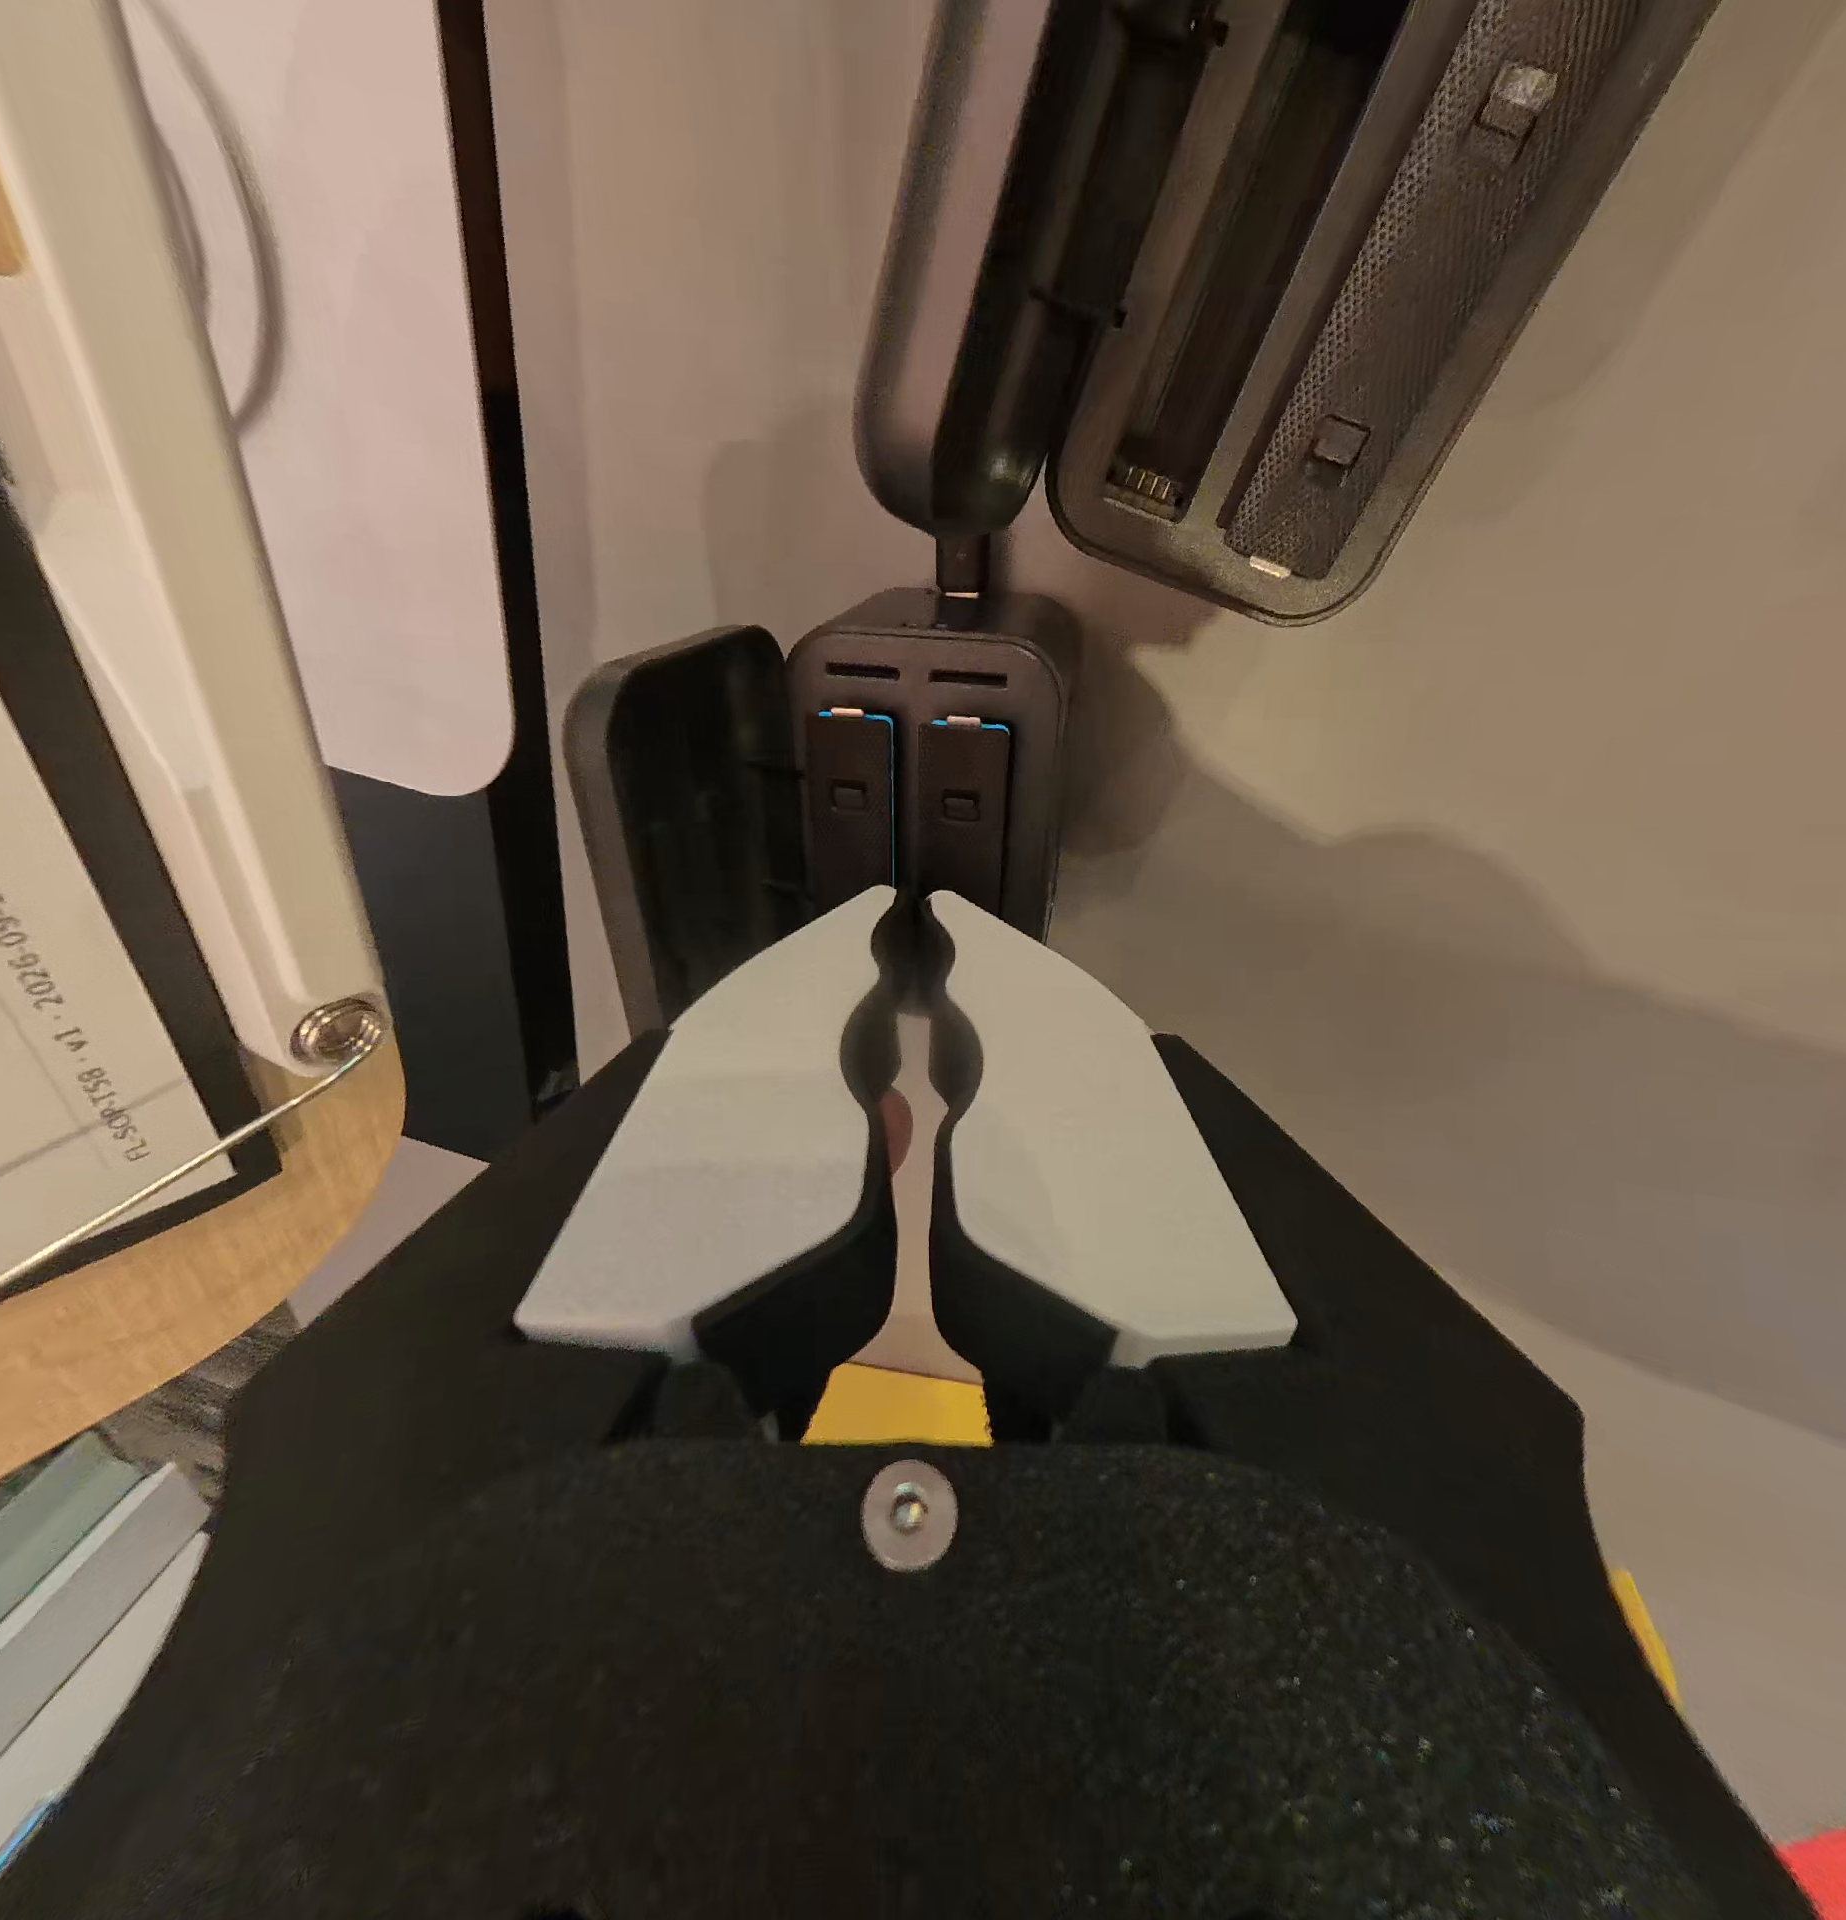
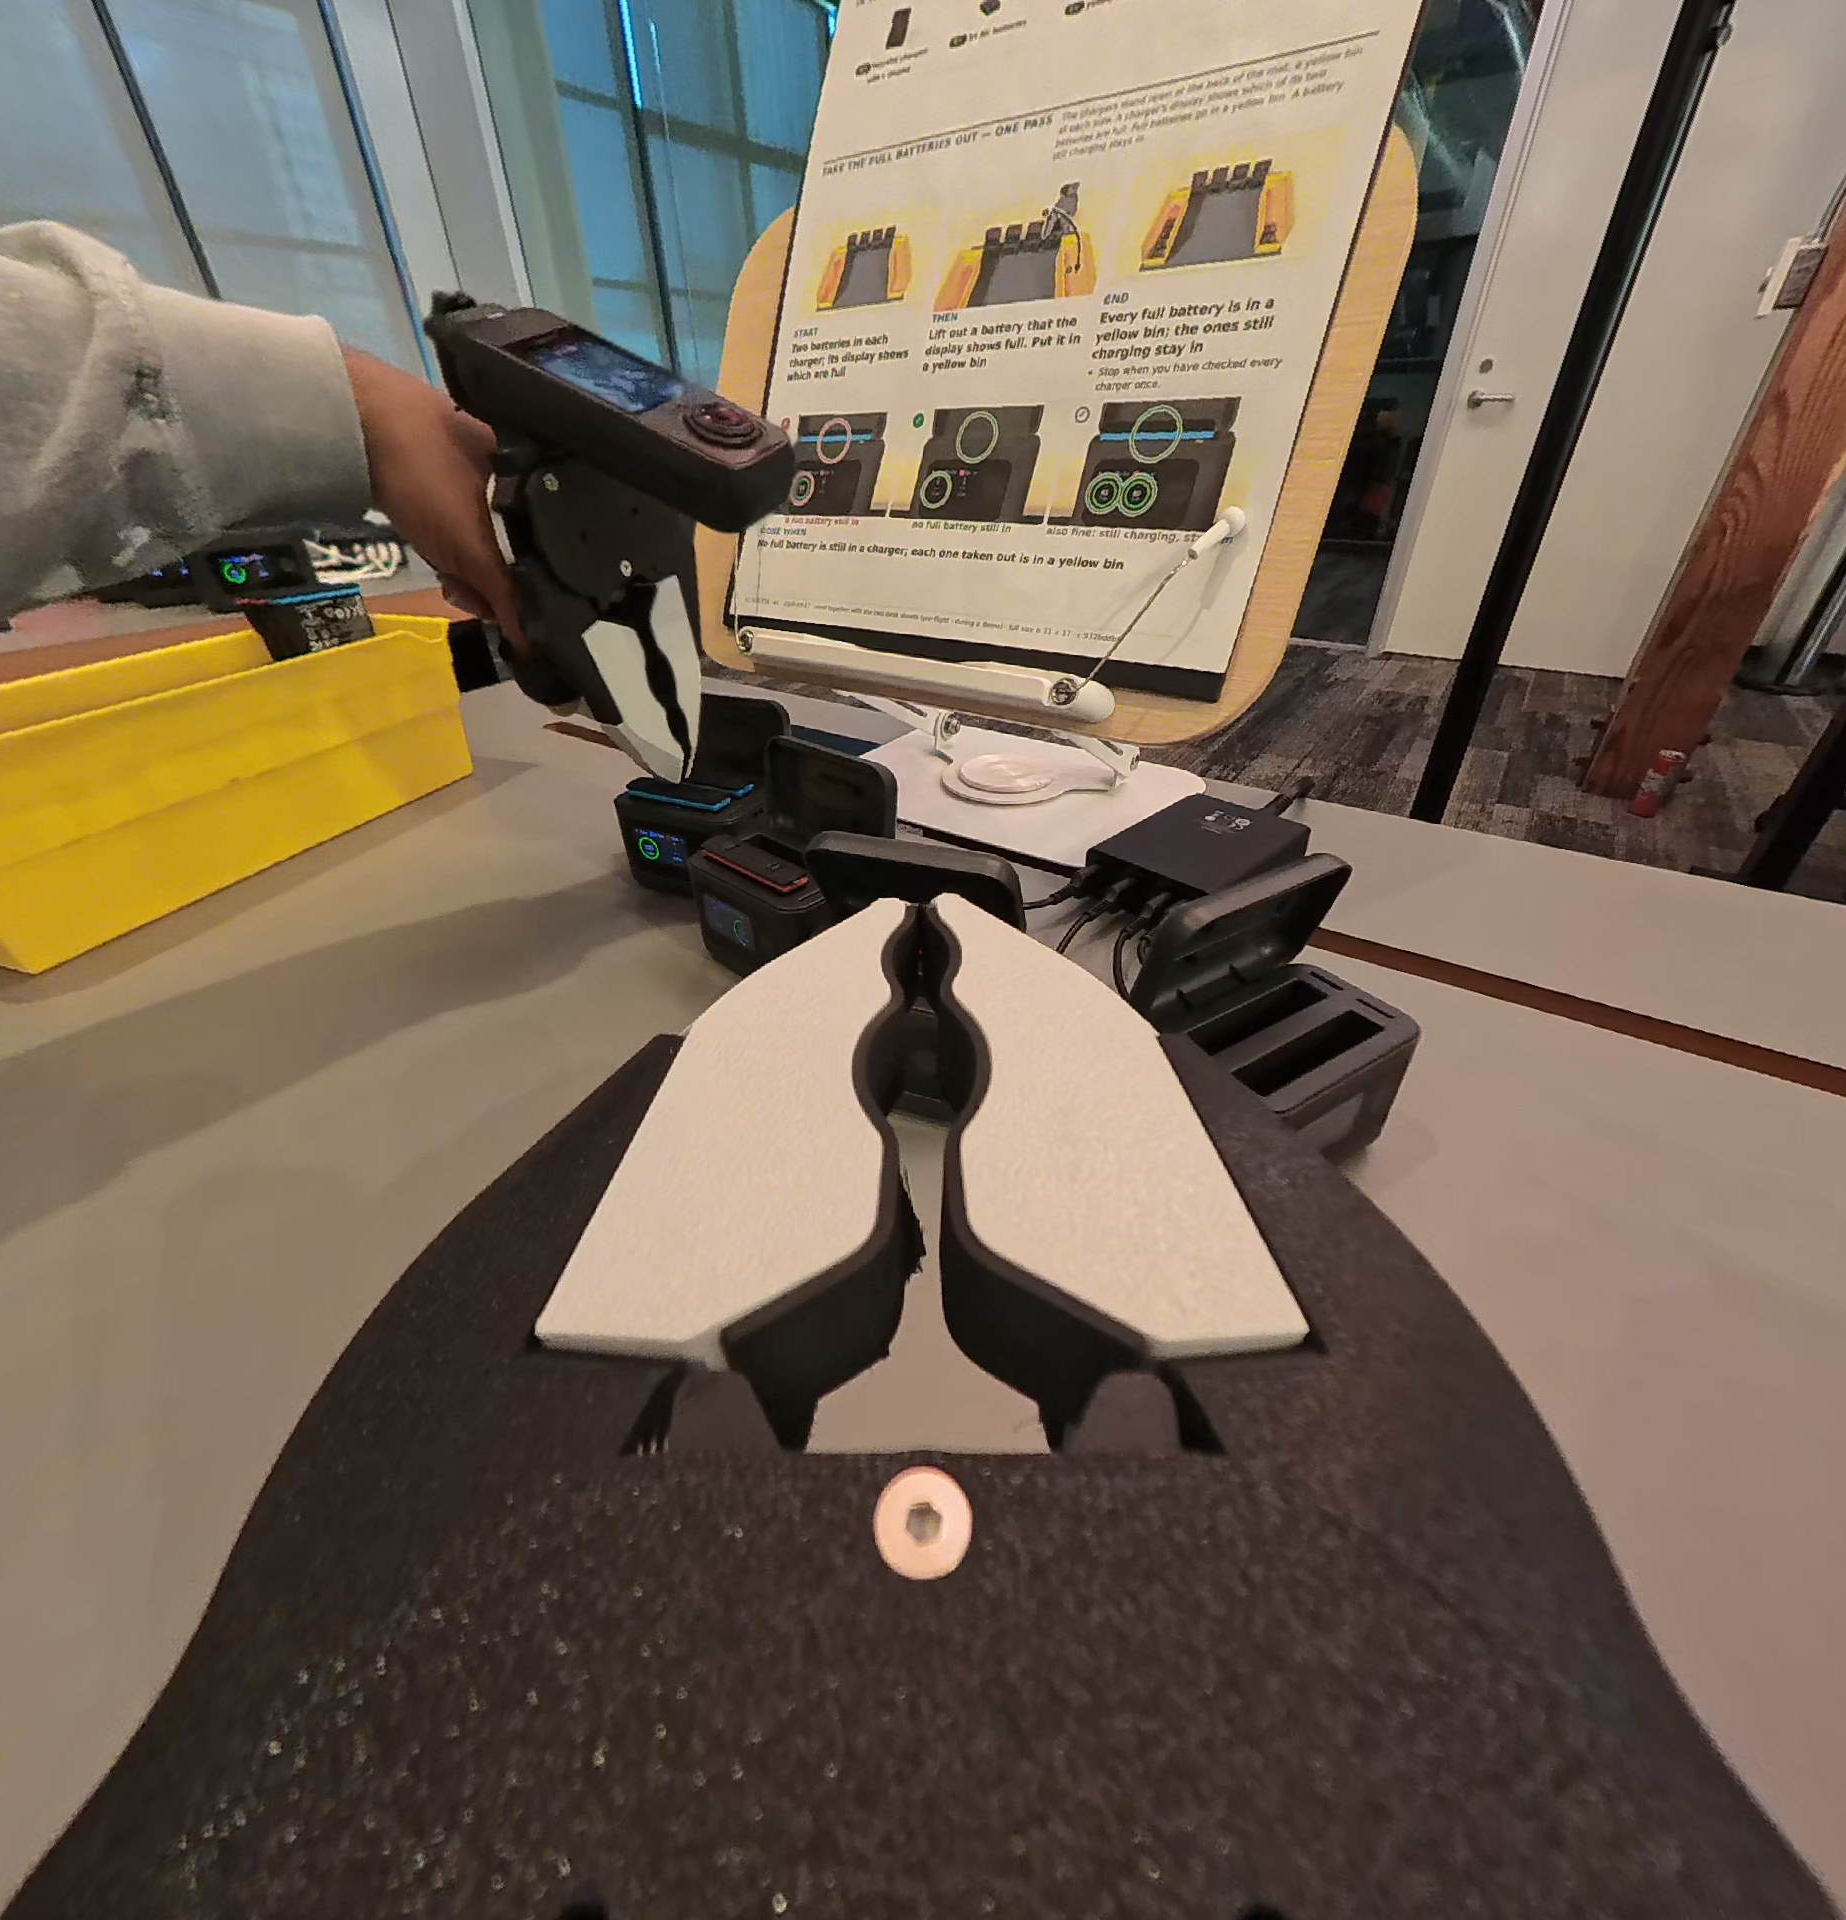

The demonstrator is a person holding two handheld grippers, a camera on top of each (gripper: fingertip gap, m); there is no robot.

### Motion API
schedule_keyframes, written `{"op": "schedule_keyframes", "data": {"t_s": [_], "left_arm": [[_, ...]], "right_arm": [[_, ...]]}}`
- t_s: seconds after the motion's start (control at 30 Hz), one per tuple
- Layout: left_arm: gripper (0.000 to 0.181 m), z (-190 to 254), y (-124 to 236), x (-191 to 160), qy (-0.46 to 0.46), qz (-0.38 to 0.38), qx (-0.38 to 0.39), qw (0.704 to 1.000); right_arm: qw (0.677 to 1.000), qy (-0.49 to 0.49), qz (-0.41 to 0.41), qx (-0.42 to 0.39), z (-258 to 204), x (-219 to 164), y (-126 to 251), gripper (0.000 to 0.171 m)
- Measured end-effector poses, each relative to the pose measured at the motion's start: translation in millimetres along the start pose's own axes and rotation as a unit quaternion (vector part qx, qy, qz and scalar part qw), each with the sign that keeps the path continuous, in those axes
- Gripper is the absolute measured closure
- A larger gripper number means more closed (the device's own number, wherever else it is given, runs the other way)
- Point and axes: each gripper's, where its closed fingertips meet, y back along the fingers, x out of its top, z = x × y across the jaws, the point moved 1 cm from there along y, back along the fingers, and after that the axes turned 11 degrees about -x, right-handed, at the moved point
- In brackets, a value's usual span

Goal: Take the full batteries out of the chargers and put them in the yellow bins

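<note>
left gripper [image 1: 911,902] hangs closed and empty just above the blue-edged batteries [image 1: 851,800] in the open charger [image 1: 924,769]; part the fingers, straddle one battery, pull straight up. right gripper [image 2: 921,914], closed and empty, sits near the charger

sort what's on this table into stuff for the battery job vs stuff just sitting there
For the job: left gripper, blue-trimmed batteries, their charger, yellow bin, empty charger.

Just there: instruction board, power hub.
</note>
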Motion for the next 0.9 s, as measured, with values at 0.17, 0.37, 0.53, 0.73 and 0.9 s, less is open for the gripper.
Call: {"op": "schedule_keyframes", "data": {"t_s": [0.17,0.37,0.53,0.73,0.9], "left_arm": [[0.181,-0.2,0.6,-0.2,0.005,0.029,0.020,0.999],[0.181,6.0,13.0,-7.0,0.001,0.089,0.050,0.995],[0.175,-1.0,70.8,-44.4,0.048,0.159,0.097,0.981],[0.163,-9.1,117.1,-147.9,0.141,0.149,0.146,0.968],[0.152,-5.2,119.2,-231.4,0.211,0.118,0.162,0.957]], "right_arm": [[1.000,0.006,0.003,-0.004,-0.2,0.7,0.2,0.171],[1.000,-0.009,0.004,-0.013,6.8,1.0,1.4,0.171],[1.000,-0.012,0.003,-0.008,3.9,1.5,1.4,0.171],[1.000,-0.009,0.003,-0.005,0.6,2.0,2.1,0.171],[1.000,-0.006,-0.004,0.004,-5.5,-1.4,1.2,0.171]]}}
